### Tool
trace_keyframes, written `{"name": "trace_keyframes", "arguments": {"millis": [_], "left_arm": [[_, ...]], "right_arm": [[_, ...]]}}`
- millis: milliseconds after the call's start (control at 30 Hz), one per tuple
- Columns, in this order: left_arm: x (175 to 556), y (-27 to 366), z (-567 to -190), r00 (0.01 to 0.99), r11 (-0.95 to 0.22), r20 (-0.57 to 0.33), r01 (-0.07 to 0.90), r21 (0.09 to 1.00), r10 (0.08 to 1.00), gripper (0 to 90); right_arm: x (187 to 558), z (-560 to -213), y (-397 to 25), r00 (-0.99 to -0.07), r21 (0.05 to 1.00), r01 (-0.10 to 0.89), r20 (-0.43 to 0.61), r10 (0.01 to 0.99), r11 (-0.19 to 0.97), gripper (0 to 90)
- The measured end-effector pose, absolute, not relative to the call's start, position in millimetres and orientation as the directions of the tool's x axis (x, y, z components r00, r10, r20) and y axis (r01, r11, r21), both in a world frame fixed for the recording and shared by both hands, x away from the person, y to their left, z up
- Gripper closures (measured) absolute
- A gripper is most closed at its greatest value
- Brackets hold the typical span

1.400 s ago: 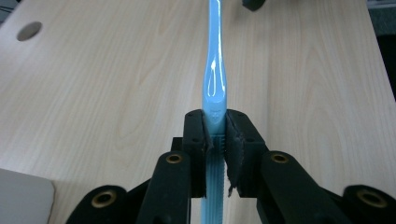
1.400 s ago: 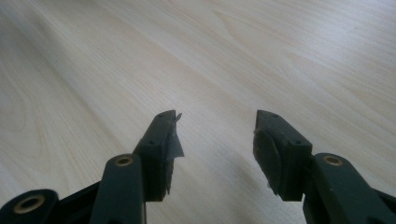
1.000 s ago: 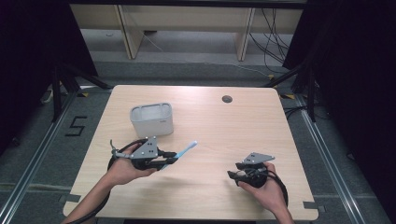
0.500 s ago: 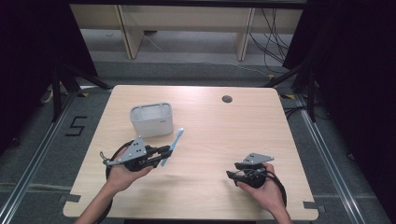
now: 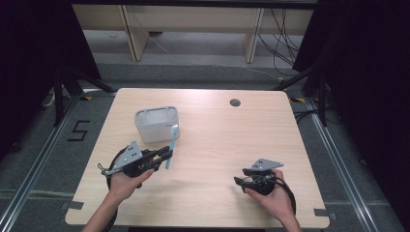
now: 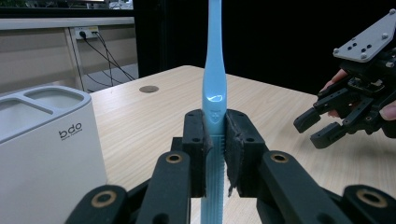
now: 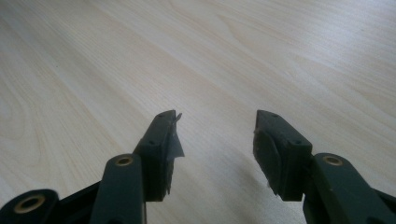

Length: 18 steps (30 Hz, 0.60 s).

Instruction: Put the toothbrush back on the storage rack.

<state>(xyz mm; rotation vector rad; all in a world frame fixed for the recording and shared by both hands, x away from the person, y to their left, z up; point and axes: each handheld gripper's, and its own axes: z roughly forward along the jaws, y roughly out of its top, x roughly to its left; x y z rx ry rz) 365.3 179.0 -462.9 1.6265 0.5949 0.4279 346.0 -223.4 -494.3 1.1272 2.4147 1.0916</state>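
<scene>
1. The landmark is the white plastic toothbrush holder (image 5: 156, 124), a rounded box with slots in its top, standing on the pale wooden table (image 5: 217, 140).
2. The left gripper (image 5: 167, 153) is clamped on the handle of a light blue plastic toothbrush (image 5: 171, 142); seen from above, the brush head lies just in front of the holder's near right corner, above the table.
3. In the left gripper view the jaws pinch the ribbed lower handle of the toothbrush (image 6: 214, 93), with the holder (image 6: 44, 140) close on its left.
4. The right gripper (image 5: 240, 181) rests on the table well to the right of the holder, jaws spread wide with nothing between them.
5. The step in hand looks like carrying the brush to the holder.
6. Next, I judge, the brush must be lifted above a slot in the holder, turned vertical, lowered in, then released.
</scene>
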Motion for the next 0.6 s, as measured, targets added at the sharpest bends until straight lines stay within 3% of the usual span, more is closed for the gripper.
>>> {"name": "trace_keyframes", "arguments": {"millis": [600], "left_arm": [[381,184,-452,0.75,-0.031,-0.065,0.113,0.993,0.658,78.2]], "right_arm": [[347,-496,-223,-0.675,0.733,0.533,0.068,0.735,0.422,50.1]]}}
